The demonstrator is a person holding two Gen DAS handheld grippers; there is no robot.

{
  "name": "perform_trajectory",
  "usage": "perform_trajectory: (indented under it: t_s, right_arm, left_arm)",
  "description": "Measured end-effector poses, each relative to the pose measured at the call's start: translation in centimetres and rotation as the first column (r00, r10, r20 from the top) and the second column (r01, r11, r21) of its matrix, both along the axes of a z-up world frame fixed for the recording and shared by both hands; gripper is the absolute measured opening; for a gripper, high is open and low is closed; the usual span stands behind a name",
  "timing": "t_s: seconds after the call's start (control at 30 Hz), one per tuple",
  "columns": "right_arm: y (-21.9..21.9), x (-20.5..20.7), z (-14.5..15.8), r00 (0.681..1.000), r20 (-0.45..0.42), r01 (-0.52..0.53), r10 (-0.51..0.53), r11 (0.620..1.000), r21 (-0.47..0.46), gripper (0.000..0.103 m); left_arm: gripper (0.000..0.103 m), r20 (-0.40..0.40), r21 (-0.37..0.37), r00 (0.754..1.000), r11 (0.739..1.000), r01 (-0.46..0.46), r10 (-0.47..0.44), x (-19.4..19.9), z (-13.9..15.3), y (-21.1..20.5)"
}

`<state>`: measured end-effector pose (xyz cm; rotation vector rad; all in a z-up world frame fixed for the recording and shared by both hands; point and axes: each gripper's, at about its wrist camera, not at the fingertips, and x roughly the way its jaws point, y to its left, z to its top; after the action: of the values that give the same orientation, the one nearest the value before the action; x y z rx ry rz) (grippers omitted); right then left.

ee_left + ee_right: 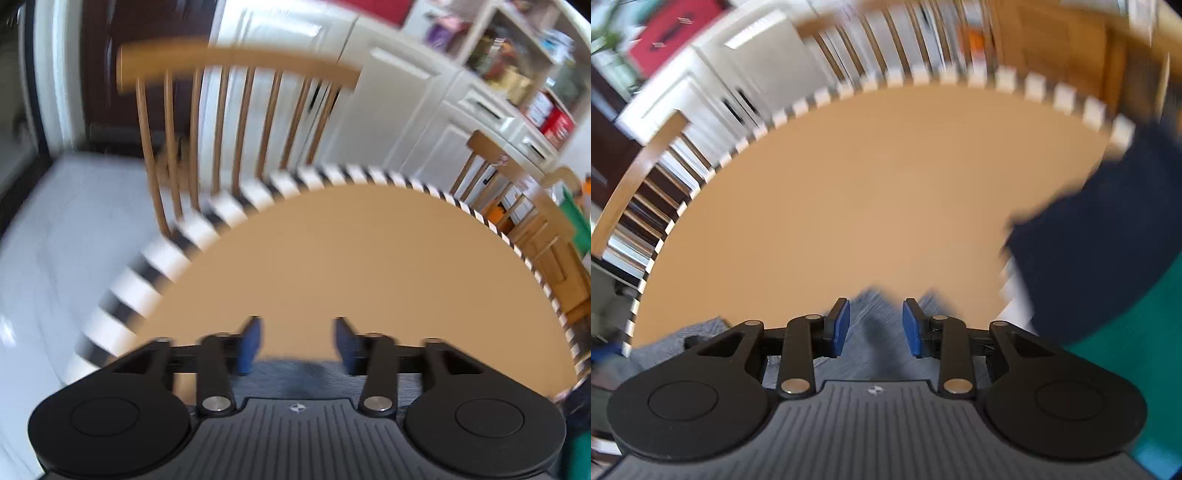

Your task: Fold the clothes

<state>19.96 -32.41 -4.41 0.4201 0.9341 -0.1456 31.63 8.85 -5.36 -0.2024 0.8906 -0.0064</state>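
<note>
1. On the round table (369, 258), most of the tan top is bare; its rim carries a black-and-white striped band (207, 225) curving around the far side.
2. Beyond the rim: a wooden chair (236, 122) straight ahead in the left wrist view, a second chair (491, 162) further right, white cabinets (406, 110) behind.
3. Right wrist view: a dark navy cloth (1108, 240) covers the table's right edge, well apart from the fingers; a chair (639, 166) stands at the left rim.
4. Grey-blue garment (875, 332) lies at the near edge, under and between the right gripper's fingers; a corner pokes out past the tips.
5. Right gripper (875, 325): tilted down, jaws parted, blue pads not pressing the cloth, so released.
6. Left gripper (299, 341): tilted down, jaws wider apart, nothing clamped; grey-blue fabric shows just below the tips.
7. Both views are motion-blurred.
</note>
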Motion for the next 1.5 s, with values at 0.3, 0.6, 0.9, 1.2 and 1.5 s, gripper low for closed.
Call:
perform_trajectory:
  t_s: [0.3, 0.6, 0.9, 1.2, 1.5]
  right_arm:
    - [3.6, -6.1, -1.4, 0.961, 0.038, -0.246, 0.273, 0.912, -0.329, 0.043]
    - [4.0, -3.8, -3.0, 0.972, 0.034, -0.213, 0.234, 0.931, -0.297, 0.012]
    - [2.3, -7.0, 2.1, 0.988, 0.139, -0.029, 0.066, 0.966, -0.257, 0.011]
    - [1.9, -3.8, -4.2, 0.998, 0.0, -0.06, 0.063, 0.949, -0.31, 0.032]
    - [6.5, -10.2, 1.7, 0.957, 0.202, -0.142, 0.208, 0.944, -0.298, 0.035]
  left_arm:
    - [0.056, -0.058, 0.273, 0.959, 0.919, 0.284, -0.279, -4.2, -3.9, -1.3]
    - [0.017, 0.023, 0.211, 0.964, 0.944, 0.254, -0.265, -4.3, -5.1, -2.2]
    - [0.014, 0.206, 0.207, 0.938, 0.95, 0.236, -0.278, -5.2, -0.4, -3.5]
    - [0.035, -0.009, 0.133, 0.977, 0.968, 0.212, -0.213, 3.0, -6.1, -2.1]
    - [0.035, 0.135, 0.043, 0.962, 0.971, 0.234, -0.237, -7.9, 0.5, -1.8]
